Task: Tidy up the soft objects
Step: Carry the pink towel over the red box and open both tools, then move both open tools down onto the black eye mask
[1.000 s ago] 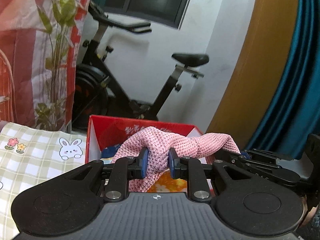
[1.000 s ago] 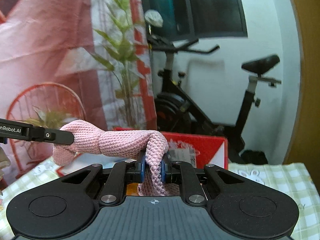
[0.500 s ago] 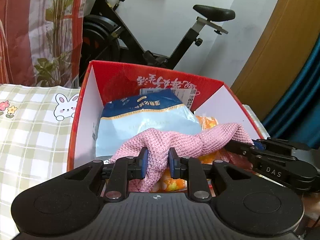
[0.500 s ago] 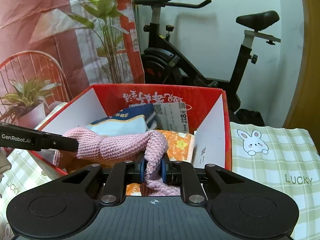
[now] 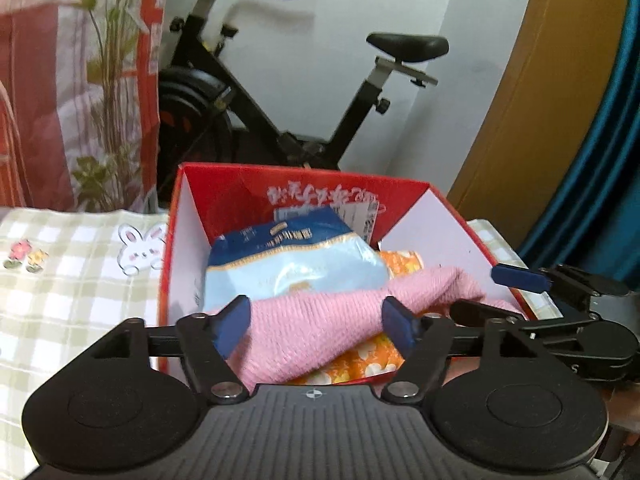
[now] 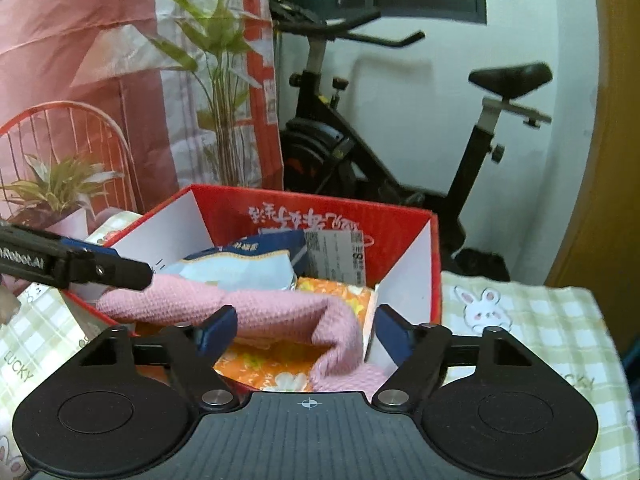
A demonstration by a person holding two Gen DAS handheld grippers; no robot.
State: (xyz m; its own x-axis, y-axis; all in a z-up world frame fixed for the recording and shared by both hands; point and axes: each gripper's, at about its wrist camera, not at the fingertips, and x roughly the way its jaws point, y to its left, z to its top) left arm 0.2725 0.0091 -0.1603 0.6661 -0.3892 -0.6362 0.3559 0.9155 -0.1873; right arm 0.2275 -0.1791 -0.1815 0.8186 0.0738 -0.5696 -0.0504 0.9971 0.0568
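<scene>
A pink knitted cloth (image 5: 320, 328) lies inside the red cardboard box (image 5: 304, 192), on an orange flowered pack (image 5: 356, 364) and against a blue and white bag (image 5: 296, 268). My left gripper (image 5: 316, 324) is open, its blue pads on either side of the cloth, not pinching it. My right gripper (image 6: 304, 330) is open too, with the cloth (image 6: 272, 312) loose between its fingers in the box (image 6: 312, 216). The right gripper's fingers (image 5: 520, 276) show at the right of the left wrist view. The left gripper's finger (image 6: 104, 272) reaches in from the left of the right wrist view.
The box stands on a green checked tablecloth with rabbits (image 5: 80, 280), which also shows in the right wrist view (image 6: 520, 320). Behind it stand a black exercise bike (image 5: 280, 120), a plant (image 6: 216, 80) and a red and white curtain (image 5: 60, 100). A teal curtain (image 5: 608, 160) hangs at the right.
Both grippers lowered the pink cloth into the box while shut on it, then both opened. The cloth now rests on the packs inside.
</scene>
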